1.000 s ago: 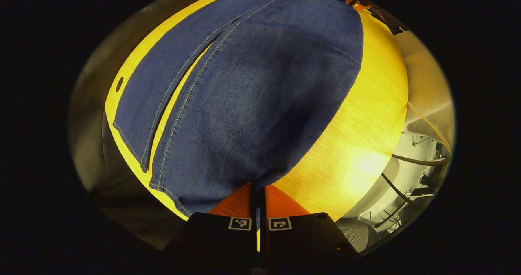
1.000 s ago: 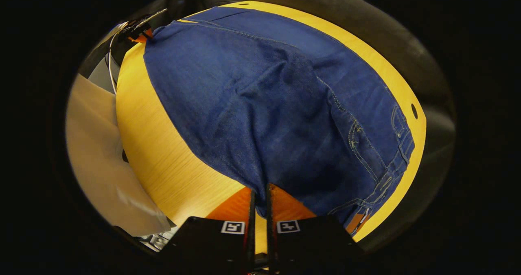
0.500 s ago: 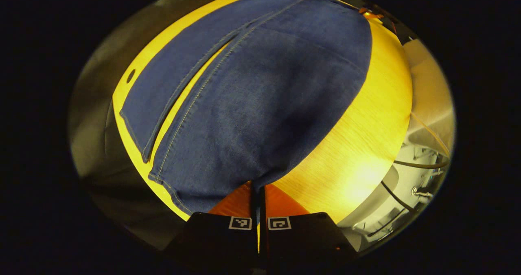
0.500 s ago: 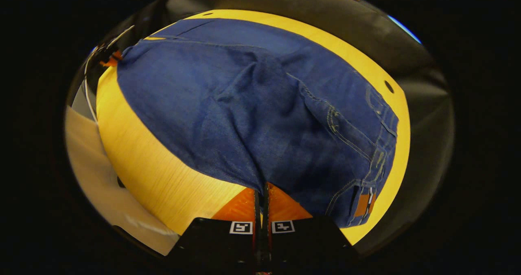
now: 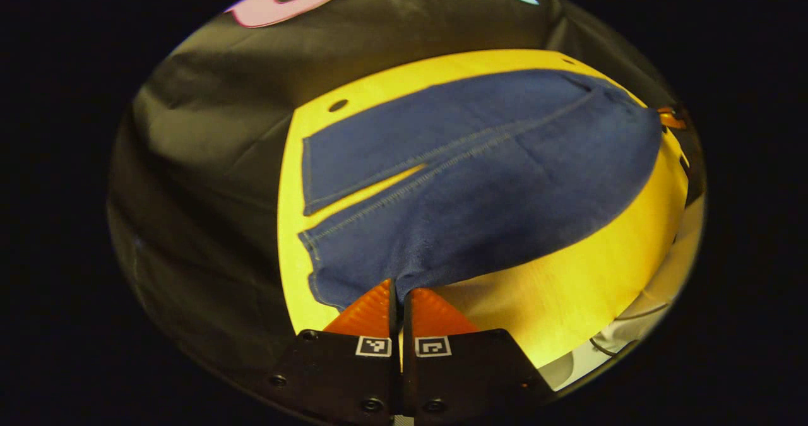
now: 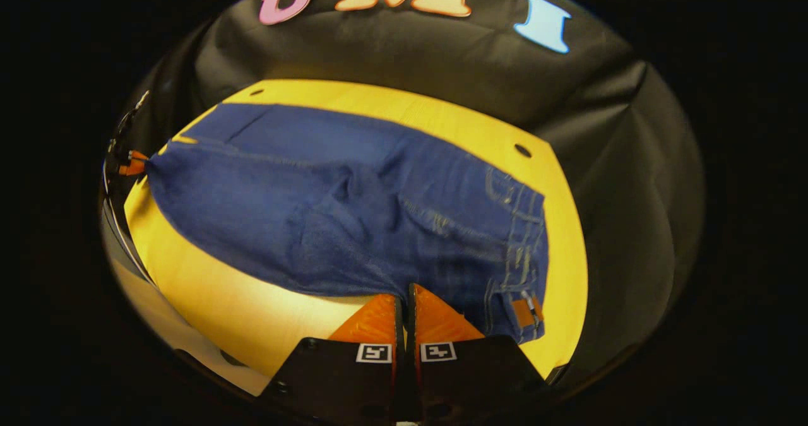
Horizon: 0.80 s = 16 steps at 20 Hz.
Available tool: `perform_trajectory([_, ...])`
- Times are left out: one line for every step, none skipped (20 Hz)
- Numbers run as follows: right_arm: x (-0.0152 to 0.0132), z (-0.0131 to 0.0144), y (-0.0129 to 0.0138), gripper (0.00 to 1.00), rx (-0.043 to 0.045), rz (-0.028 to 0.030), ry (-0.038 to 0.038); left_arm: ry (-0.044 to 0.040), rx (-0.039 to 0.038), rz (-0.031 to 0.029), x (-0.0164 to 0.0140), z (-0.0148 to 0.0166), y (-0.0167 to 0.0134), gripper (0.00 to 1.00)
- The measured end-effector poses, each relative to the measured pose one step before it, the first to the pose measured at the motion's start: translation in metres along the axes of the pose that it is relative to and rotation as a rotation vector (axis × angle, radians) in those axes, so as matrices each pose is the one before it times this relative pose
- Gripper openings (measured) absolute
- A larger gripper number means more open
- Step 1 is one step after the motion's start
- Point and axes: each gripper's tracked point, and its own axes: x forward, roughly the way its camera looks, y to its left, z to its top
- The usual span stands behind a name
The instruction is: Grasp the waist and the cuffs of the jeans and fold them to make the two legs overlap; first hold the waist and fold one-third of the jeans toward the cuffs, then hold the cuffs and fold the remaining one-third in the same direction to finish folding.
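Observation:
The blue jeans (image 5: 480,180) lie lengthwise on the yellow table (image 5: 568,293). In the left gripper view the cuffs (image 5: 308,180) are at the left, and a thin strip of table shows between the two legs. My left gripper (image 5: 399,290) is shut on the near leg's edge close to its cuff. In the right gripper view the jeans (image 6: 328,211) have the waist (image 6: 527,236) at the right, and my right gripper (image 6: 404,296) is shut on the near edge beside it. Each gripper shows small at the other end of the cloth: right gripper (image 5: 669,118), left gripper (image 6: 129,163).
The black booth wall (image 6: 442,66) rises behind the table. Small round holes sit near the table's far edge, hole (image 5: 338,105) and hole (image 6: 522,150). A bare band of table (image 6: 252,300) runs along the near side, with pale floor (image 5: 631,337) beyond its edge.
Both views have swung up from looking down at the jeans to looking across the table at the wall. The gap between the legs has narrowed. Both grippers stay shut on the near edge.

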Motion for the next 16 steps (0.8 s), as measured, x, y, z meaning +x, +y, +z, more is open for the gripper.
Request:
perform_trajectory([-0.00536,0.01746,-0.00435,0.02,0.02245,-0.01090,-0.03310,-0.03635,-0.01357,0.02501,-0.00546,0.01309,0.00348,0.00])
perform_trajectory([0.00044,0.01745,-0.00204,0.02,0.01797,-0.00881,-0.01896,-0.01957,-0.01357,0.01574,-0.00241,0.01458,0.00354,0.00])
perform_trajectory([0.00142,0.01803,-0.00406,0.00,0.01789,-0.00532,-0.02107,-0.03116,-0.01024,0.01666,-0.00172,0.01697,0.00540,0.00])
perform_trajectory([0.00488,0.01486,-0.00304,0.00,0.01423,-0.00297,-0.01808,-0.02577,-0.01117,0.02348,0.00132,0.01581,0.00564,0.00])
perform_trajectory([0.00366,0.01596,-0.00040,0.00,0.01049,-0.00217,-0.01764,-0.02123,-0.01270,0.02146,0.00389,0.01187,0.00446,0.00])
perform_trajectory([0.00097,0.01068,0.00035,0.00,0.00575,-0.00057,-0.00778,-0.02703,-0.00906,0.01528,0.00441,0.01454,0.00262,0.00])
perform_trajectory([0.00739,0.01537,-0.00126,0.02,0.00349,-0.00388,-0.01163,-0.02475,-0.00914,0.01407,0.00652,0.00955,0.00199,0.00])
perform_trajectory([0.01028,0.01039,-0.00055,0.00,0.00344,0.00058,-0.00343,-0.02007,-0.00940,0.01737,0.00826,0.00594,0.00121,0.00])
perform_trajectory([0.01069,0.01017,-0.00097,0.02,0.00827,-0.00180,-0.00056,-0.01041,-0.00986,0.00905,0.00999,0.00832,0.00099,0.00])
perform_trajectory([0.01148,0.00734,-0.00146,0.00,0.01422,-0.00129,0.00202,0.00418,-0.01267,0.00373,0.01116,0.00366,-0.00103,0.00])
perform_trajectory([0.01215,0.00614,-0.00120,0.00,0.02376,0.00039,0.00839,0.01586,-0.00889,0.00099,0.00955,0.00383,-0.00002,0.00])
perform_trajectory([0.01071,0.00368,-0.00091,0.00,0.03073,0.00374,0.00441,0.00937,-0.00983,0.00310,0.01212,0.00408,-0.00315,0.00])
perform_trajectory([0.01415,0.00556,-0.00183,0.00,0.02948,0.00000,0.00277,0.00051,-0.01759,0.00140,0.01553,0.00759,-0.00247,0.00])
perform_trajectory([0.01416,0.00426,-0.00068,0.02,0.02589,-0.00052,0.00691,0.00368,-0.02707,-0.00746,0.01390,0.00324,-0.00612,0.00])
perform_trajectory([0.01322,0.00293,-0.00102,0.02,0.02130,0.00015,0.01019,0.01601,-0.02923,-0.00377,0.01480,-0.00069,-0.00699,0.00])
perform_trajectory([0.01455,0.00234,-0.00107,0.02,0.01843,-0.00183,0.00694,0.01095,-0.02448,0.00386,0.01472,-0.00173,-0.00240,0.00])
